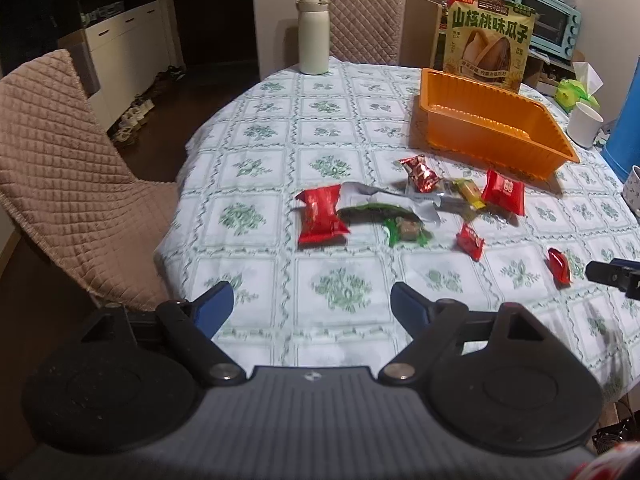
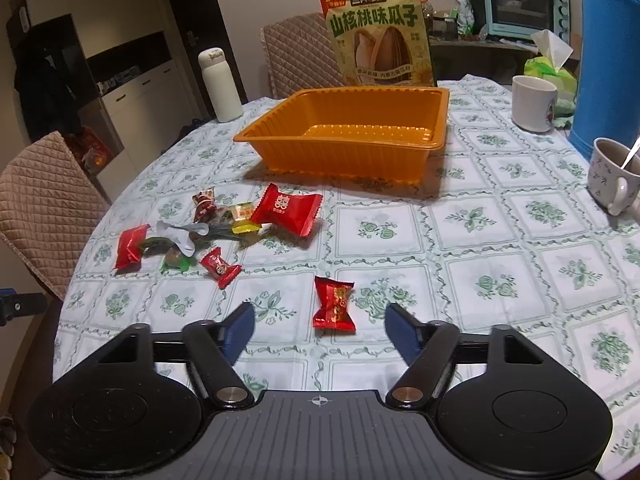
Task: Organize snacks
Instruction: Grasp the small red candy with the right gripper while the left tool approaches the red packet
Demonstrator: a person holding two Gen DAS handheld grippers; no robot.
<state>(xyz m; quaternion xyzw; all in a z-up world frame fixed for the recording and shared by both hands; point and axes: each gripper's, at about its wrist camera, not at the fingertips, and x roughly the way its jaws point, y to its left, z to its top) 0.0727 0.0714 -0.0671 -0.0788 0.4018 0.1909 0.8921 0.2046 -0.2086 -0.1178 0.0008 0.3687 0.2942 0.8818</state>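
Left gripper [image 1: 312, 306]: held low over table edge, jaws spread wide, nothing gripped.
Right gripper [image 2: 320, 326]: held low, jaws wide; small red foil-wrapped candy [image 2: 334, 304] lies on cloth just ahead, between tips, untouched.
Orange ribbed plastic tray [image 2: 344, 148]: nothing seen inside.
Loose wrapped snacks [image 1: 400, 204]: scattered on green-patterned tablecloth [image 1: 280, 128] near tray's front.
Floral mug [image 2: 612, 176]: spoon seen in it.

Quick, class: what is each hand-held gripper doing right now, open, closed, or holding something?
Left hand-held gripper: open, holding nothing.
Right hand-held gripper: open, holding nothing; a red candy lies on the table between its fingers.
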